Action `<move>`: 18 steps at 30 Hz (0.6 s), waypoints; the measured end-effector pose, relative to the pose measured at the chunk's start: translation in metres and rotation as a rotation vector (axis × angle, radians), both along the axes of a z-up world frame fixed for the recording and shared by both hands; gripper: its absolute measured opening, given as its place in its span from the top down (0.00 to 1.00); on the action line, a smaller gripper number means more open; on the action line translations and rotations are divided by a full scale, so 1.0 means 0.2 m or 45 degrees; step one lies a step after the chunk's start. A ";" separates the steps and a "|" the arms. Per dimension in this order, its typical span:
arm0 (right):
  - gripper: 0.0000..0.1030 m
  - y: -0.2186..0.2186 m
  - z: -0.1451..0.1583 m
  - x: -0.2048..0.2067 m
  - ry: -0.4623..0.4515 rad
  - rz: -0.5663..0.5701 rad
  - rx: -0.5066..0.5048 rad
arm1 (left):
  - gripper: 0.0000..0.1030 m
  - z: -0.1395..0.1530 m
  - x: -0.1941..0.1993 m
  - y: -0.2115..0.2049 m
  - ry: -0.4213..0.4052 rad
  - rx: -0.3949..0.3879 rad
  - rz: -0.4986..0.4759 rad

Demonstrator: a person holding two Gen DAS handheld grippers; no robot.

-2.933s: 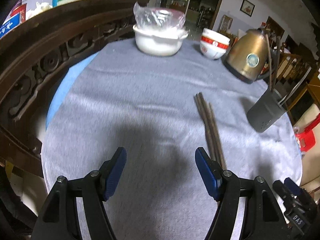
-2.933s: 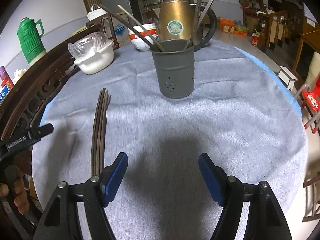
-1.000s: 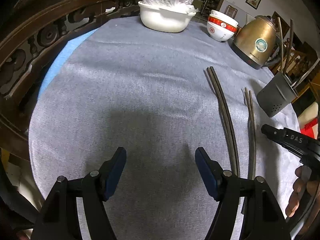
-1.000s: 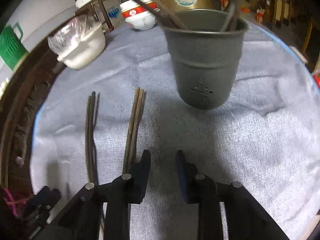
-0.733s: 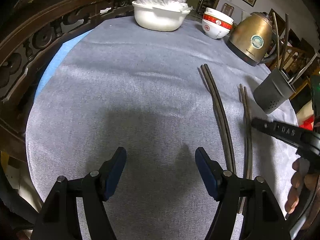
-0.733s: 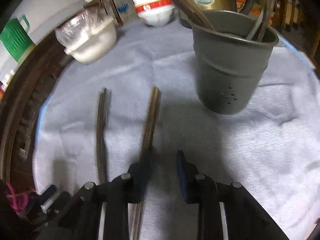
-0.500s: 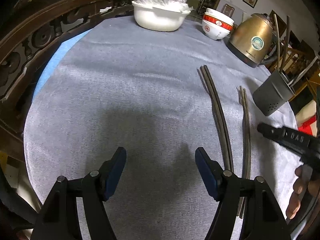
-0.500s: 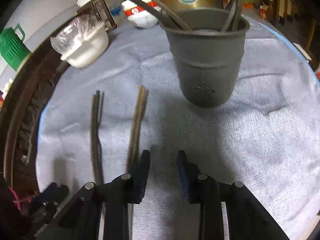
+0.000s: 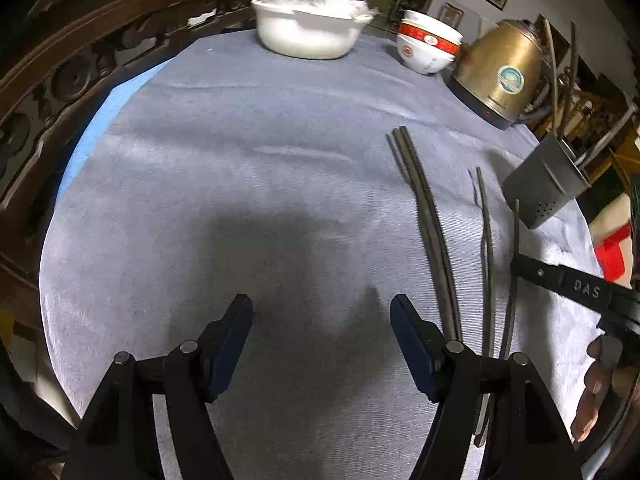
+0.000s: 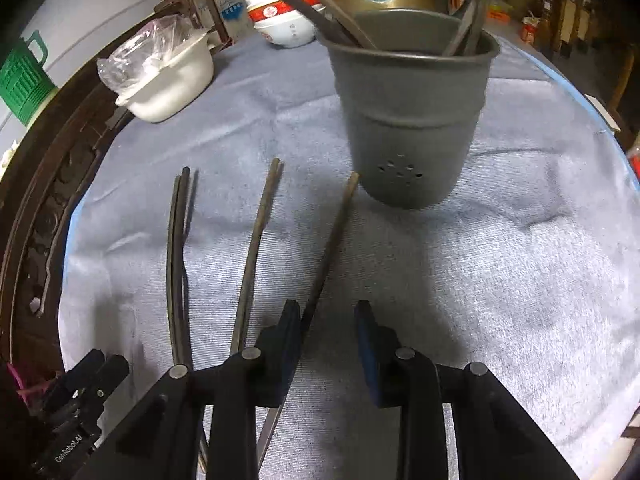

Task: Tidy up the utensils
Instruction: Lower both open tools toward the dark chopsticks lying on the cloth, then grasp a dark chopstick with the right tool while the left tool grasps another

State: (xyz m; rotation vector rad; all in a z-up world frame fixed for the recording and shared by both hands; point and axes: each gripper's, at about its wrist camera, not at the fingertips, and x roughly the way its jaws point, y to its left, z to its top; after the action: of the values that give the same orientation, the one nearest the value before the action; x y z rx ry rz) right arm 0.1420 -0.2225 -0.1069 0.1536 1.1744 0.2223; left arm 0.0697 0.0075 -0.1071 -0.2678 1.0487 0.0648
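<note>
Dark chopsticks lie on the grey cloth: a close pair (image 10: 178, 256) (image 9: 428, 216) at the left, a single one (image 10: 256, 248) (image 9: 486, 248) in the middle, and another single one (image 10: 332, 240) (image 9: 514, 272) nearest the grey utensil cup (image 10: 412, 120) (image 9: 548, 184). The cup holds several utensils. My right gripper (image 10: 328, 320) is narrowly open over the near end of the rightmost chopstick, which passes just inside its left finger. My left gripper (image 9: 322, 316) is wide open and empty, left of the chopsticks.
A brass kettle (image 9: 500, 80) and stacked red-and-white bowls (image 9: 428, 50) stand behind the cup. A white pot covered in plastic (image 9: 308, 28) sits at the far edge. A carved dark wooden rail (image 9: 60, 72) curves along the left. A green flask (image 10: 20, 76) stands beyond it.
The second pair of chopsticks has been split: one stick now lies further right, near the cup. My right gripper has shifted right onto that stick. The left gripper has barely moved.
</note>
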 end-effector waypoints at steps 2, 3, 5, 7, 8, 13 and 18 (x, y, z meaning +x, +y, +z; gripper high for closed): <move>0.71 0.03 -0.01 0.02 -0.003 0.008 -0.006 | 0.30 0.03 0.02 -0.02 -0.010 -0.005 -0.018; 0.72 0.04 -0.01 0.02 -0.007 0.016 -0.020 | 0.30 0.04 0.04 -0.02 -0.014 -0.009 -0.020; 0.78 0.07 -0.02 0.04 -0.015 0.039 -0.054 | 0.30 0.07 0.11 -0.04 -0.014 -0.036 -0.027; 0.78 0.06 -0.04 0.03 -0.018 0.041 -0.037 | 0.30 0.08 0.18 -0.08 -0.004 -0.033 -0.036; 0.80 0.03 -0.05 -0.01 -0.018 0.036 -0.027 | 0.30 0.08 0.21 -0.10 0.004 -0.029 -0.046; 0.80 -0.03 -0.04 -0.04 -0.024 0.034 0.004 | 0.30 0.01 0.36 -0.22 0.087 0.072 -0.111; 0.80 -0.07 -0.03 -0.08 -0.031 0.048 0.032 | 0.25 -0.02 0.34 -0.19 0.114 0.102 -0.094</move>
State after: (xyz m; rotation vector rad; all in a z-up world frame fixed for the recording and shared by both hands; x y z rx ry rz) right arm 0.1261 -0.2356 -0.1125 0.1501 1.1510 0.2715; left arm 0.1380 -0.0302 -0.1120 -0.1544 1.1416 0.0529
